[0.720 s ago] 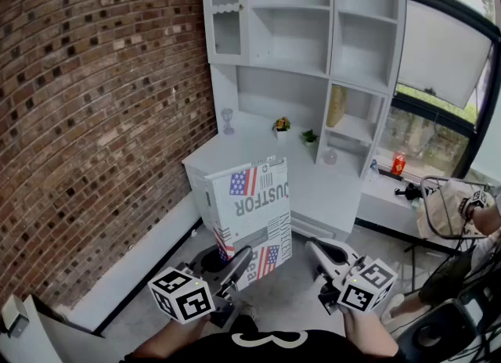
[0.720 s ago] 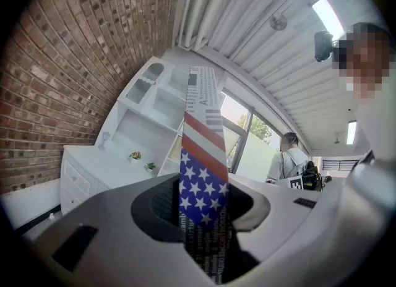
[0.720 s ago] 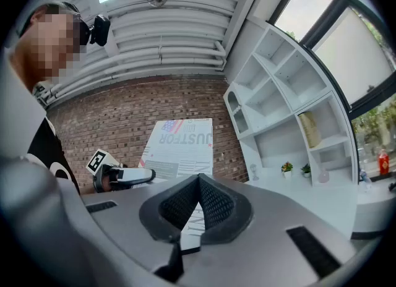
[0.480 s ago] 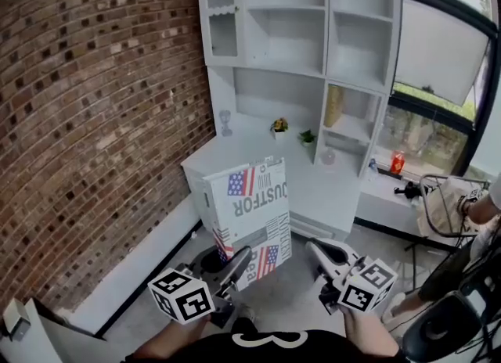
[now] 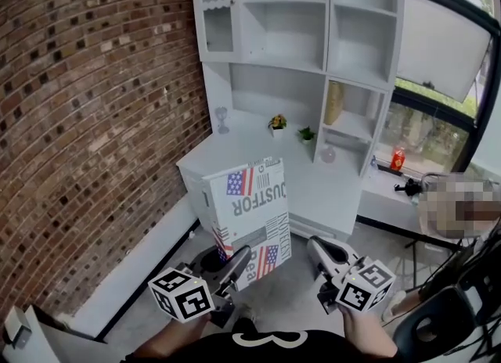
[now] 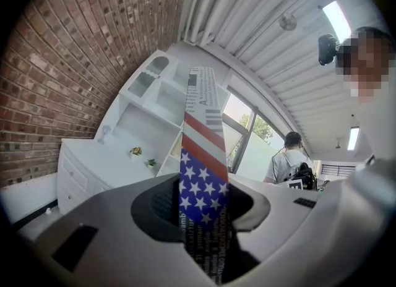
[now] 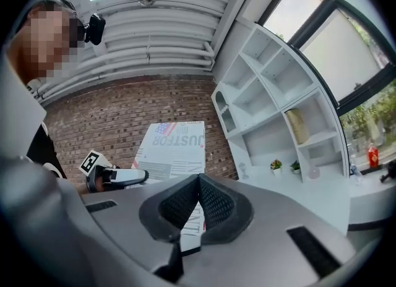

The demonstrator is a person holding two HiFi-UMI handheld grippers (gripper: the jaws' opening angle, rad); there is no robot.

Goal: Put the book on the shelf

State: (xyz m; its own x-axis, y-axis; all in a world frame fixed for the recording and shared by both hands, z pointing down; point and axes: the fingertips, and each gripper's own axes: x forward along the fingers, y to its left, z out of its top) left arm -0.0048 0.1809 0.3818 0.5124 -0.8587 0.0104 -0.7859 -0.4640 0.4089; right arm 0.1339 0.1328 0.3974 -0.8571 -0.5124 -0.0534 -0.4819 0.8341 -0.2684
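A person stands facing a white shelf unit (image 5: 290, 33) set against a brick wall (image 5: 86, 119), with a gripper in each hand.

The left gripper (image 5: 243, 264) is clamped on the bottom edge of the book (image 5: 254, 205). In the left gripper view its pads press on both sides of the book, which shows edge-on with stars and stripes. The book is large and thin, with a flag print and bold lettering on its cover. It stands upright in the air, low in front of the person and in front of the unit's counter (image 5: 235, 150), well apart from the shelves.

The right gripper (image 5: 322, 250) hangs just beside the book's lower right corner, not touching it. Its jaws are pressed together with nothing between them.

The shelves above the counter look mostly bare. Two small plants (image 5: 278, 123) sit at the back of the counter. A yellowish thing (image 5: 336, 104) stands in a lower right compartment; it may be another book, but it is too small to tell.

As for progress, the pickup looks done: the book is lifted and firmly held. Everything else is left. It has yet to be raised and carried forward to an open compartment, slid in, and let go. Which compartment it is meant for cannot be told.
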